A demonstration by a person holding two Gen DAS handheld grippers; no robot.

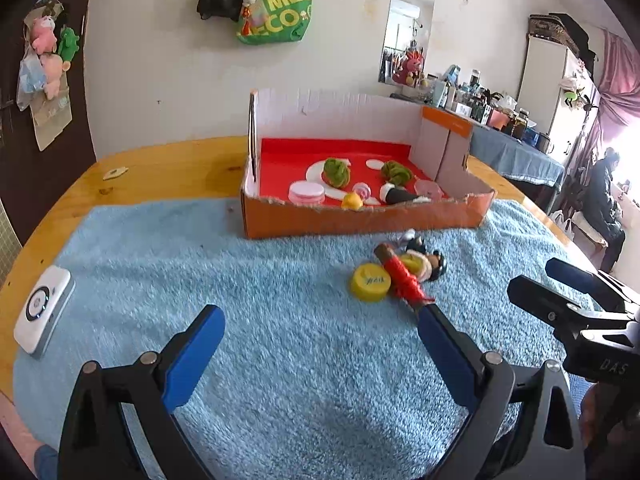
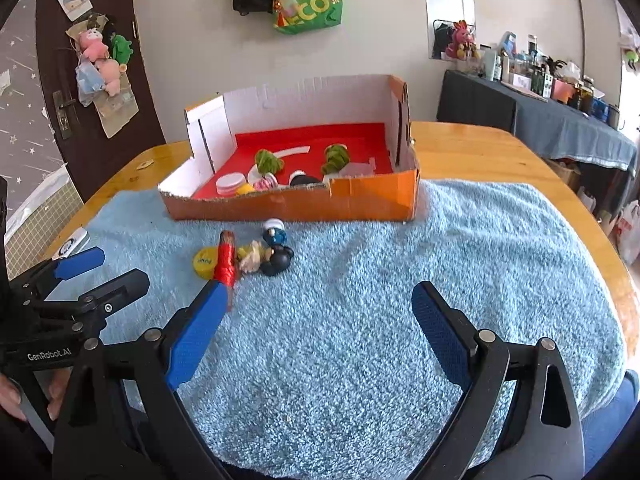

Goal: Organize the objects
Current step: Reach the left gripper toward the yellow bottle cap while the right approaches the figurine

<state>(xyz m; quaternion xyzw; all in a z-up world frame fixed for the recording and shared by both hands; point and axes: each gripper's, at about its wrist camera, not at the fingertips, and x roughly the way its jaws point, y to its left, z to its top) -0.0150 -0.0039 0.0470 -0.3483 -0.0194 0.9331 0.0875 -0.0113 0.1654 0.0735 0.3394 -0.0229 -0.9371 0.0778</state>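
Clutter before the orange box (image 1: pixel 360 218) crowded the yellow cap (image 1: pixel 370 282) against the red-wrapped stick (image 1: pixel 402 276) (touching); both grippers' jaws gaped empty, so a grab risked knocking neighbours.

White wall (image 1: pixel 168 60), dark door (image 2: pixel 92 80), wall mirror (image 1: pixel 406 40), cluttered side table (image 2: pixel 560 120)

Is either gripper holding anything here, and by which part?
Nothing is held: the left gripper and right gripper are both open above the blue fleece towel.

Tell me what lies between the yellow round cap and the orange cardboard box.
Only bare blue towel separates yellow round cap from orange cardboard box, in both wrist views.
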